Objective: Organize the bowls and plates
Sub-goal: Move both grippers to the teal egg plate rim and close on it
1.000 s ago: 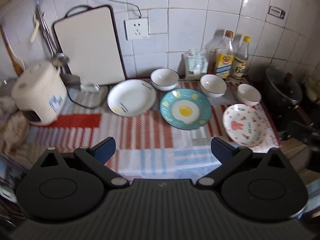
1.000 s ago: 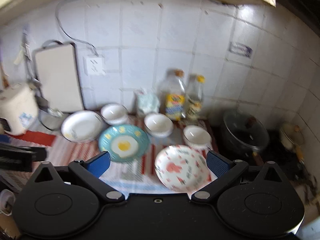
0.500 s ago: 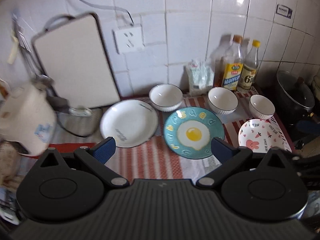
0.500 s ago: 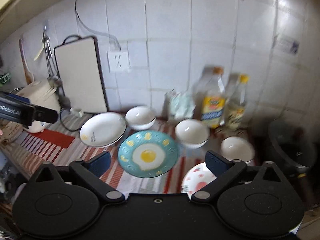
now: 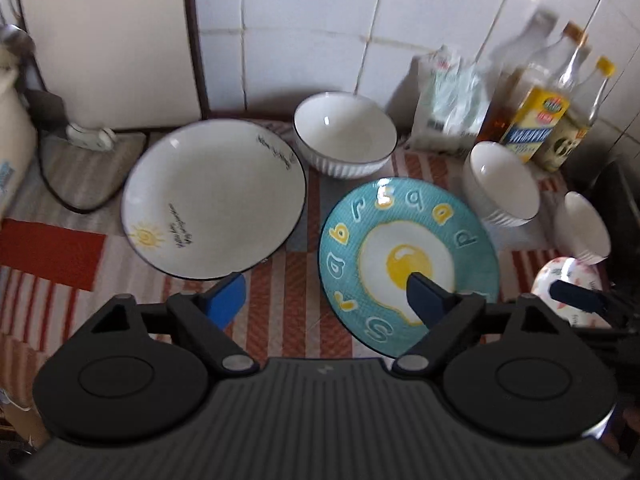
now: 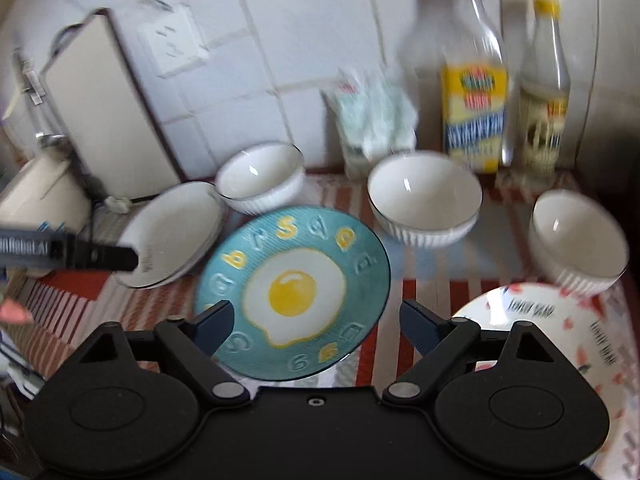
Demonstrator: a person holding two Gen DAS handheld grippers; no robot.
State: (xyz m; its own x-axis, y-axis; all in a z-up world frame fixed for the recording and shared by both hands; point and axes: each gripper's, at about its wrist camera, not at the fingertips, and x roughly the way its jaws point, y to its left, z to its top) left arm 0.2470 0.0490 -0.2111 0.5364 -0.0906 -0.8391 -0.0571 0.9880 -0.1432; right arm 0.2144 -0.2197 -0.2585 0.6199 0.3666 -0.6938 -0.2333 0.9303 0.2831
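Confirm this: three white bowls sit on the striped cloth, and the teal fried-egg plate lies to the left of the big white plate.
Wrong side. The left wrist view shows the teal fried-egg plate to the right of the big white plate. The three white bowls on the striped cloth are correct.

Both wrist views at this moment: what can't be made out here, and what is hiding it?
- Pink-patterned plate, left wrist view: mostly covered by the right gripper and the left gripper's own body.
- The same plate, right wrist view: cut off by the frame edge and the gripper body.
- Bottle labels, right wrist view: motion blur makes the text unreadable.
- Rice cooker, left wrist view: cut by the left edge.
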